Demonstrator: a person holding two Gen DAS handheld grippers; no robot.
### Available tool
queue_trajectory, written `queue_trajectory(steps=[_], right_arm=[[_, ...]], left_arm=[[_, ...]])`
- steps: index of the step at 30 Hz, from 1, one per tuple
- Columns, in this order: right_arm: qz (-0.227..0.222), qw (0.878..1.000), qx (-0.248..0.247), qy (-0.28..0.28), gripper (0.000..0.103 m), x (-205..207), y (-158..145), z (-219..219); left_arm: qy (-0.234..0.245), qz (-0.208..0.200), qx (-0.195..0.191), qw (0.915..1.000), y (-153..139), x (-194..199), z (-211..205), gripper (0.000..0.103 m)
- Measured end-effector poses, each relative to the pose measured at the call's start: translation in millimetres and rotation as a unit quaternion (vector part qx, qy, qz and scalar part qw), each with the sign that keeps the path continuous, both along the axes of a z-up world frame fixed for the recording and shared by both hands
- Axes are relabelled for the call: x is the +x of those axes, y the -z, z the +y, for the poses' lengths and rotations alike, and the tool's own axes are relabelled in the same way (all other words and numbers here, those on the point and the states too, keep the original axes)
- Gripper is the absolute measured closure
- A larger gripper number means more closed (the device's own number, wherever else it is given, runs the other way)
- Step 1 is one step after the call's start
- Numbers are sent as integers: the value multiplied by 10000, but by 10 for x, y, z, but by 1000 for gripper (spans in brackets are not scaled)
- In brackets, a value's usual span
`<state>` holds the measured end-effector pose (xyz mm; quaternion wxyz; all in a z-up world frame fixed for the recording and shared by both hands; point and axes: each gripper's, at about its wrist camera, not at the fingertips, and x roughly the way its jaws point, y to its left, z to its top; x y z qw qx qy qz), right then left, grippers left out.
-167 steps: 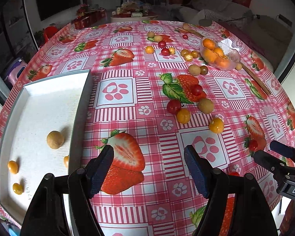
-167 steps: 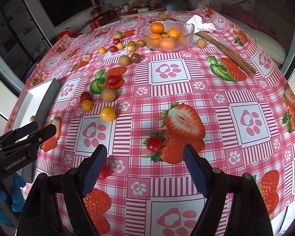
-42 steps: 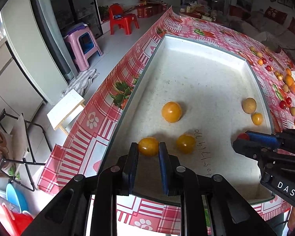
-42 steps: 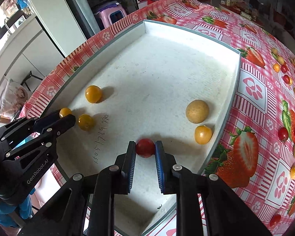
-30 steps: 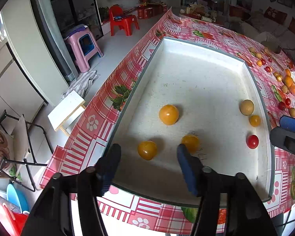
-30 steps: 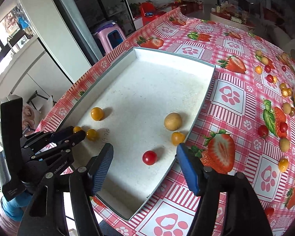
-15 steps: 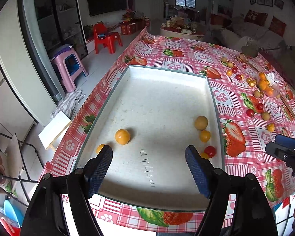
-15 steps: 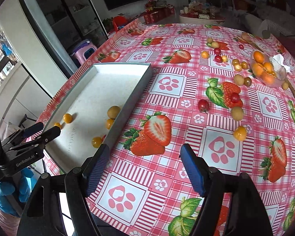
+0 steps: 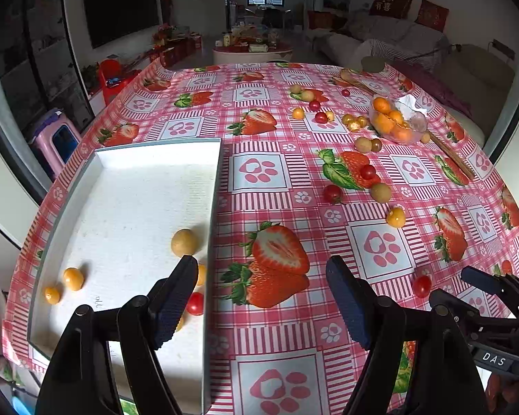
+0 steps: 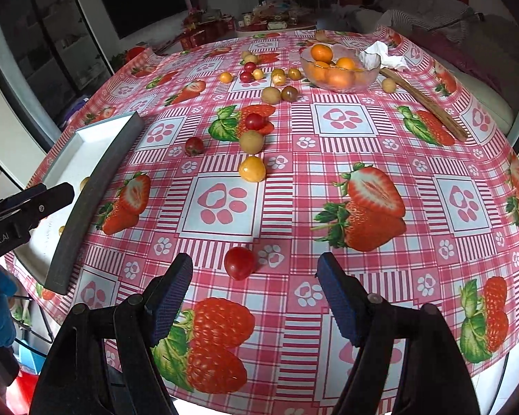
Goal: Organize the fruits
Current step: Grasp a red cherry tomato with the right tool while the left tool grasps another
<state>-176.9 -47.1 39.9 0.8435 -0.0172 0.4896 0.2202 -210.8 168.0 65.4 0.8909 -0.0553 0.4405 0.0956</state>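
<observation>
Tools both stand wide open and empty. Right tool (image 10: 254,297) has just been opening, nothing between its fingers; a red cherry tomato (image 10: 239,263) lies on the table (image 10: 415,145) just ahead at 12 o'clock. Advice: centre the fingers on it, descend straight, close gently to avoid bruising. White tray (image 9: 121,214), at 9 o'clock of left tool (image 9: 261,302), holds sorted fruit. Legible: "DAS", "Robot.AI", handwritten digits unclear.
</observation>
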Motion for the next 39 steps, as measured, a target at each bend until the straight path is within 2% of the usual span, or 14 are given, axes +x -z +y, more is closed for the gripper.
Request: queue_trajectory(steps=[5,11,22,28,31,34,35,36,39], right_arm=[[-26,9999,-137,-28,25,-60,106,-25],[-124,9994,-276,-149,25,-106,199,63],[-289,9985,-422,-184,25,-67,255,141],[-365,9976,-539,-219,25,-33,265,198],[-387,9970,-614,-282,26,-21,269,255],[-432,9960,-707,-323,36,-15,265,308],[-439,9959,-711,-340,42,-12,261,319],[-443,9959,-708,-356,53,-11,255,330],[-437,9957,-677,-461,75,-8,238,363]], left_arm=[[-5,234,-19,9997,213,277,-186,25],[-119,343,-235,9991,400,549,-217,25],[90,429,-52,9990,585,1042,-401,25],[120,381,-25,9992,599,1179,-444,26],[141,335,-27,9993,581,1193,-459,43],[248,313,-42,9992,564,1210,-490,65],[284,308,-45,9991,559,1210,-497,74],[312,304,-63,9990,556,1203,-500,79],[356,308,-229,9986,541,1167,-476,80]])
